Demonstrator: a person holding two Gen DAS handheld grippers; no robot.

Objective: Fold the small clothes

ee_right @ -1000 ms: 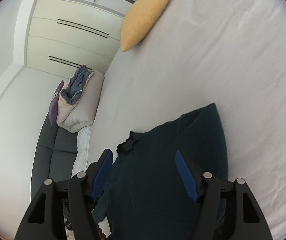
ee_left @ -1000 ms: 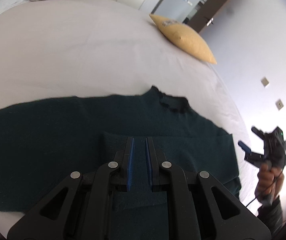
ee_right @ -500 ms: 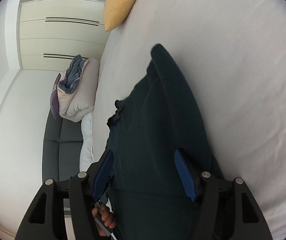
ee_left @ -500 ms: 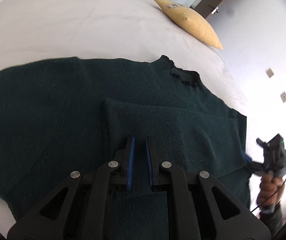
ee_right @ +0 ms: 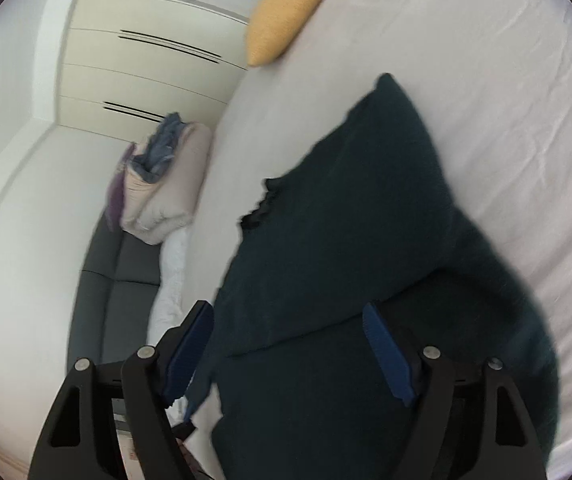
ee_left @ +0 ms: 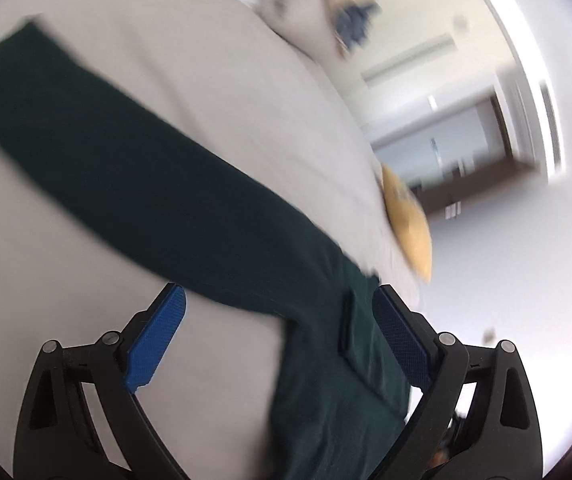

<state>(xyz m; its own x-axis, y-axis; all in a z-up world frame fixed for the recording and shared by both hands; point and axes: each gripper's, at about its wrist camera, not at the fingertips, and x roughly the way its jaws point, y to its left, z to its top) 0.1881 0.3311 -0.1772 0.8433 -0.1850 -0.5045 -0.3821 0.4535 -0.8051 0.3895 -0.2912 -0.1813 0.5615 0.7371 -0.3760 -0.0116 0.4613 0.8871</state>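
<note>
white bed (ee_right: 486, 80) | dark green sweater (ee_right: 366, 220) partly folded, sleeve outstretched | left gripper (ee_left: 281, 336), right gripper (ee_right: 290, 344) fingers spread, empty

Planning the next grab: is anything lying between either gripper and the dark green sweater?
Nothing visible. The dark green sweater lies bare on the white bed, right ahead of the open right gripper and open left gripper. The yellow pillow sits well beyond it.

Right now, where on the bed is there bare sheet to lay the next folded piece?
Bare sheet lies right of the dark green sweater, out to the bed's edge, and between its tip and the yellow pillow. Crowded: by the collar side, near the bedding pile.
</note>
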